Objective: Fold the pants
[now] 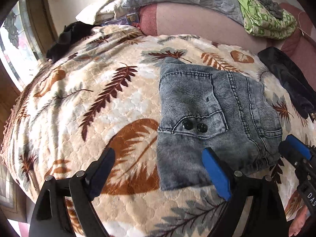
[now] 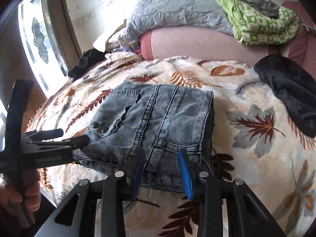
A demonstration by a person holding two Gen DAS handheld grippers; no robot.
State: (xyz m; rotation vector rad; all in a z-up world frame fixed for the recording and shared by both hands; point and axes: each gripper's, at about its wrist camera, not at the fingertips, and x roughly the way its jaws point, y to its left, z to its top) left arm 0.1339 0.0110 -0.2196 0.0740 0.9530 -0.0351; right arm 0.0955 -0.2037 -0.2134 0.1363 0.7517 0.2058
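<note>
Left hand-held gripper (image 1: 159, 174) wide open, empty, marked "GenRobot.AI", right hand-held gripper (image 2: 163, 172) part open, empty, over folded jeans (image 2: 154, 122)

Open blanket (image 1: 102, 102) left of the folded pants (image 1: 213, 118); dark garment (image 1: 288, 81) close on their right.

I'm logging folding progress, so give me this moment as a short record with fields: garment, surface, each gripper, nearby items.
garment: grey-blue jeans, folded into a compact block, lying flat
surface: leaf-print blanket on a bed
left gripper: open wide, nothing between the fingers
right gripper: part open above the jeans' near edge, pads not pressing cloth
nearby: dark garment to the right; green patterned quilt behind
</note>
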